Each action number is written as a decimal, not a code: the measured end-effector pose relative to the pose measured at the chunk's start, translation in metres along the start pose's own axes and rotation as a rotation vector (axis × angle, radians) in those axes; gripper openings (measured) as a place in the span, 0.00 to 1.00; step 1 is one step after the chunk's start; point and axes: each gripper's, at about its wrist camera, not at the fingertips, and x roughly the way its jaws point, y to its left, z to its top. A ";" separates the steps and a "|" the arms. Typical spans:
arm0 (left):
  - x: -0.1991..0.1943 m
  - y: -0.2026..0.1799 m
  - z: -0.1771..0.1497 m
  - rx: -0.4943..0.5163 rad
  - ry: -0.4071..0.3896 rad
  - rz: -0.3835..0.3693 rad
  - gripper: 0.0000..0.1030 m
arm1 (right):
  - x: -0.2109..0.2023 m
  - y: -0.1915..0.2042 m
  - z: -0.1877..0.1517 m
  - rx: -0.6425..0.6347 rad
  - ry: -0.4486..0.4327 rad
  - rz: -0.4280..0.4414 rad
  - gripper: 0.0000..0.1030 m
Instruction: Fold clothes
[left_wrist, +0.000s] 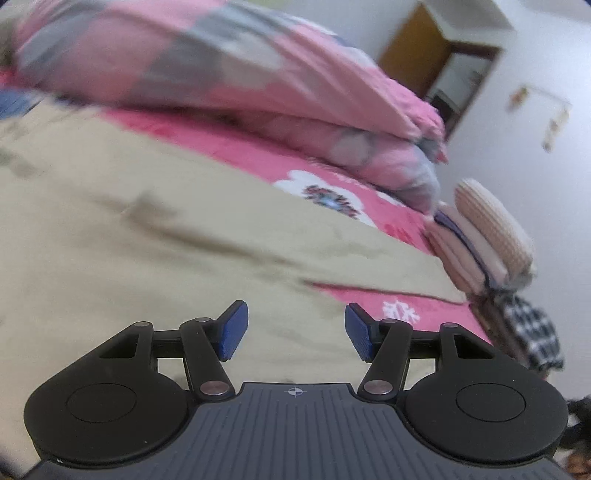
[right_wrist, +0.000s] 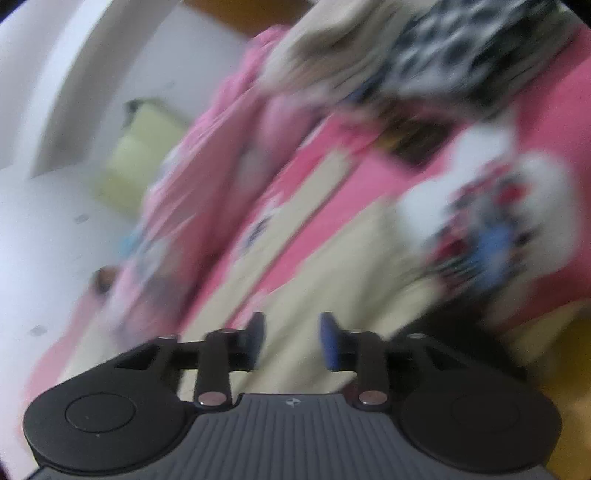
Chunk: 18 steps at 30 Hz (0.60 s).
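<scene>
Setting: a bedroom with pale walls; a bed (left_wrist: 325, 162) under a pink flowered sheet serves as the work surface. The landmark taken is the beige garment (left_wrist: 129, 229), spread across the near part of the bed.

Items, left to right:
- Pink and grey quilt (left_wrist: 221, 74), heaped behind the beige garment, toward the head of the bed.
- Beige garment, laid fairly flat with shallow creases; one edge is seen overlapping the sheet at its right. In the blurred right wrist view, beige cloth (right_wrist: 314, 280) is shown as long strips with pink between them. Whether a fold has been made cannot be told.
- Left hand-held gripper (left_wrist: 295, 330), held just above the beige garment, jaws spread, nothing between them.
- Right hand-held gripper (right_wrist: 291, 341), over the beige cloth, jaws parted, nothing seen between them.
- Stack of folded clothes (left_wrist: 476, 240), right of the beige garment at the bed's edge: pale pink layers with a ribbed cream piece on top.
- Black-and-white checked garment (left_wrist: 532, 332), beyond that stack, hanging loosely, unfolded.

Progress, as judged: several pieces lie folded in the stack; the beige garment and the checked one appear left to do.

Containers: none are seen; the stack rests directly on the bed.
</scene>
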 end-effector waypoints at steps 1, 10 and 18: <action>-0.009 0.006 -0.006 -0.026 0.007 0.001 0.57 | 0.012 0.005 -0.006 0.009 0.048 0.023 0.43; -0.034 0.034 -0.088 -0.193 0.120 -0.136 0.57 | 0.083 0.016 -0.054 0.123 0.273 -0.096 0.43; -0.008 0.031 -0.108 -0.219 0.173 -0.255 0.57 | 0.060 -0.004 -0.038 0.231 0.018 -0.237 0.42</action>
